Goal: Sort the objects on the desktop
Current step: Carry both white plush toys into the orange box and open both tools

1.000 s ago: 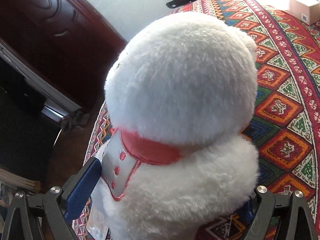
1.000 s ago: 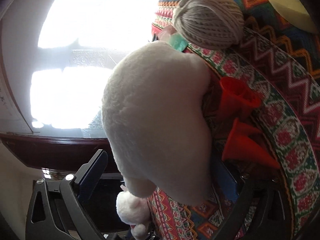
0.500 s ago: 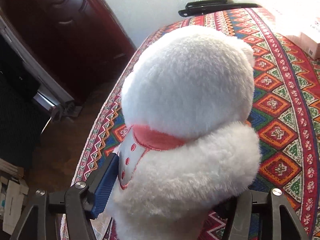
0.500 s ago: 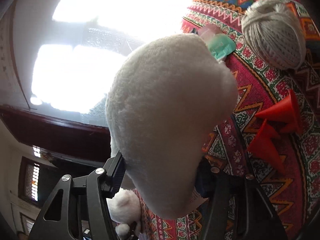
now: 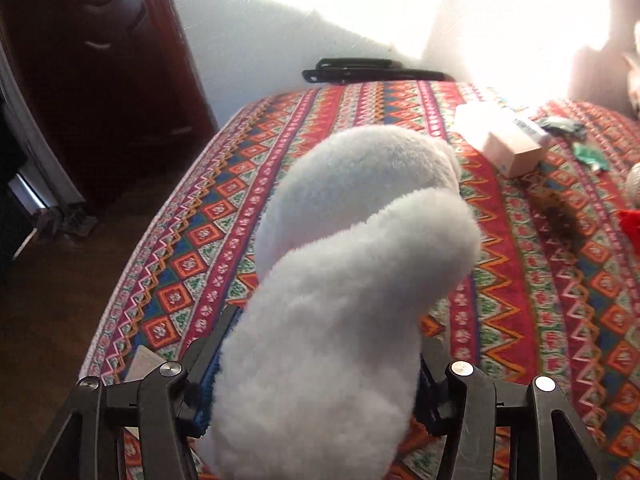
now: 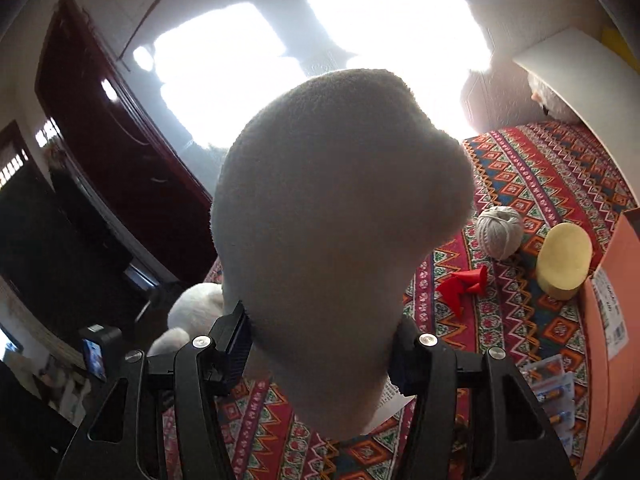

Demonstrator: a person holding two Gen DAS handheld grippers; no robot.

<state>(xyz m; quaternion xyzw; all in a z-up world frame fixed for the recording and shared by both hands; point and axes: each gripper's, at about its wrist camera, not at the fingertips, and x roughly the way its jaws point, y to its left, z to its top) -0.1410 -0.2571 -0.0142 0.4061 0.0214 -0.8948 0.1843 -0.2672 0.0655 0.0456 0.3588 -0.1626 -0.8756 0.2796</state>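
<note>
Room: dark wood door (image 5: pixel 92 80), white sunlit wall (image 5: pixel 256 40), table under patterned red cloth (image 5: pixel 540 300). White plush toy (image 5: pixel 352 280) is held above the cloth by both ends, long axis running away from each camera; left gripper (image 5: pixel 316 380) and right gripper (image 6: pixel 320 352) have just closed and clamp it. On cloth: box (image 5: pixel 516 152), yellow cylinder (image 6: pixel 564 260), yarn ball (image 6: pixel 499 232), red cones (image 6: pixel 464 284).

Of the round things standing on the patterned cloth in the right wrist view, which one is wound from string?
The grey ball of twine, ribbed with wound strands; the pale yellow cylinder to its right is smooth.
</note>
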